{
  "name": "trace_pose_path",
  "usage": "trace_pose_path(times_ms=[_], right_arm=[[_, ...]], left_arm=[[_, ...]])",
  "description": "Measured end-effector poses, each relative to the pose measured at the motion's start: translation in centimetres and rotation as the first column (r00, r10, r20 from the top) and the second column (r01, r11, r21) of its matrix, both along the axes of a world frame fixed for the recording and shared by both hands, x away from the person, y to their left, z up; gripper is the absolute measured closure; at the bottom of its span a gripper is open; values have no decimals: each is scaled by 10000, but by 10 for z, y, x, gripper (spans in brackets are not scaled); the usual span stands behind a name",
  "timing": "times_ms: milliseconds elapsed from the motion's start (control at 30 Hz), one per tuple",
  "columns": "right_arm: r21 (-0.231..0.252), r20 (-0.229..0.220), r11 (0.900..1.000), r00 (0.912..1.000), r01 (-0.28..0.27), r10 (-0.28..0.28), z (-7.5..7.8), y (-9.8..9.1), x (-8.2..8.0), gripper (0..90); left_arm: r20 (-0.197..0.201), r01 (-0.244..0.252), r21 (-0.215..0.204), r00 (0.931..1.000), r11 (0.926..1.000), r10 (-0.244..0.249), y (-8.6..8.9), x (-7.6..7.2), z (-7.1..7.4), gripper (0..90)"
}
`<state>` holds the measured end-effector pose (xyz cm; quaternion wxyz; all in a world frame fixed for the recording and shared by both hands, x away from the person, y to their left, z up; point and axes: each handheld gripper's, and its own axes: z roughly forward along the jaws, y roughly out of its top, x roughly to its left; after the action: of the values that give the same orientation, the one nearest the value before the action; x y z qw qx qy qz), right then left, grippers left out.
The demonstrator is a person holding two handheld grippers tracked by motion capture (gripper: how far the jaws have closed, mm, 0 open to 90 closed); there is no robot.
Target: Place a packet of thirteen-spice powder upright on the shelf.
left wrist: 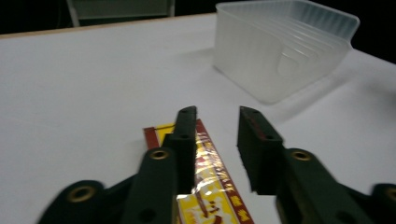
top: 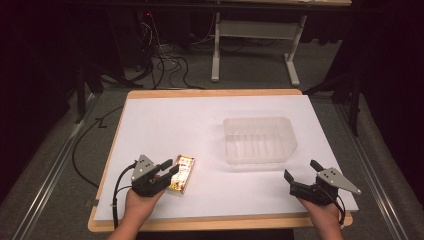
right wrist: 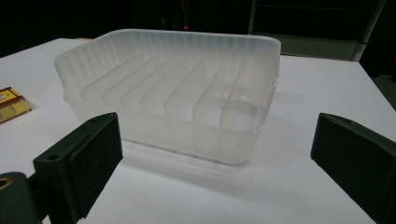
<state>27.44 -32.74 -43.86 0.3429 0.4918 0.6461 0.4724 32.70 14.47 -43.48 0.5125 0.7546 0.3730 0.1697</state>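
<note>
A yellow and red snack packet (top: 183, 172) lies flat on the white table sheet (top: 200, 125) at the front left. My left gripper (top: 170, 167) is down at its near end. In the left gripper view the packet (left wrist: 212, 158) runs slantwise under the left jaw and into the gap between the jaws. A strip of white sheet shows between the packet and the right jaw, so the pads are not pressing on it. My right gripper (top: 300, 172) rests at the front right with its jaws wide open and empty, facing the clear plastic container (right wrist: 182, 93).
The ribbed clear container (top: 259, 139) stands right of centre, empty, and appears in the left gripper view as the container (left wrist: 280, 46) ahead to the right. The packet's end (right wrist: 11, 105) shows at the left edge of the right gripper view. Cables and a desk frame (top: 255, 45) lie beyond the table.
</note>
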Motion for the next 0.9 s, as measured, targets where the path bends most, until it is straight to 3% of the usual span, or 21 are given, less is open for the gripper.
trace_pose_path(times_ms=[67, 100, 133, 233, 300, 367, 500, 600, 833, 900], right_arm=[[-3, -103, 10000, 9999, -12, 12, -1, 1, 2, 33], [-1, -116, 10000, 9999, -12, 12, -1, 1, 3, 34], [-11, -120, 10000, 9999, -31, 31, -1, 2, 3, 36], [-31, -82, 10000, 9999, -93, 93, -1, 4, 4, 39], [-45, -111, 9998, 9998, -179, 179, -1, 6, 6, 41], [-57, -121, 9996, 9995, -280, 280, 0, 9, 8, 44], [12, -52, 9988, 9987, -499, 499, 0, 12, 12, 50], [12, -99, 9980, 9980, -624, 624, 0, 16, 15, 52], [-13, -115, 9964, 9964, -842, 842, 0, 20, 19, 56], [16, -118, 9964, 9964, -842, 842, 0, 20, 19, 57]], left_arm=[[174, 446, 657, 9988, 9968, -458, -17, -7, -3, 835], [174, 446, 657, 9988, 9968, -458, -17, -7, -3, 866], [105, 676, 1146, 9975, 9911, -693, -30, -12, -6, 898], [-57, 806, 1496, 9967, 9854, -807, -39, -14, -9, 900], [-562, 1085, 2169, 9935, 9701, -985, -49, -15, -19, 900], [-858, 1178, 2566, 9914, 9593, -988, -52, -17, -25, 900], [-1135, 1004, 3147, 9912, 9439, -675, -53, -17, -33, 900], [-1357, 922, 3323, 9895, 9387, -491, -50, -15, -38, 900], [-1297, 468, 3621, 9916, 9310, 6, -40, -15, -37, 900], [-1357, 353, 3575, 9906, 9333, 145, -35, -14, -36, 900]])
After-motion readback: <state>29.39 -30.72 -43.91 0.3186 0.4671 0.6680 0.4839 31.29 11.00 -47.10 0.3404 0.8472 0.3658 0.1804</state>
